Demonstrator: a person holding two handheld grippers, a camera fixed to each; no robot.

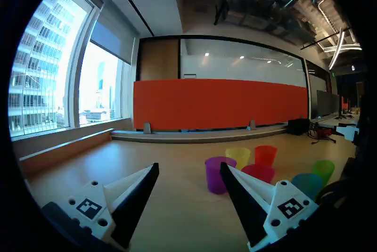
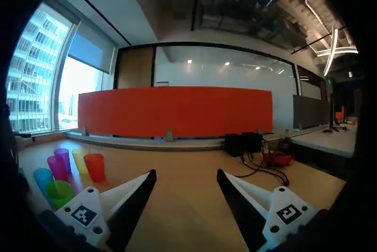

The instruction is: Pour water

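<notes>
Wooden table (image 1: 174,200) before an orange partition (image 1: 221,103): the left hand-held gripper (image 1: 188,165) gapes wide and empty, coloured plastic cups (image 1: 258,172) clustered at four o'clock, likely for easy reach. Right gripper view: the right hand-held gripper (image 2: 186,172) is equally wide, cups at eight o'clock.

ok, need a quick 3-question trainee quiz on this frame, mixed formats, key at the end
1. True or false: the left gripper and the right gripper are both open and empty.
2. How many translucent coloured plastic cups stand on the light wooden table? A four, B six, C nine.
3. Fill in: the long flat divider panel behind the table is ___.
Key: 1 true; 2 B; 3 orange.
</notes>
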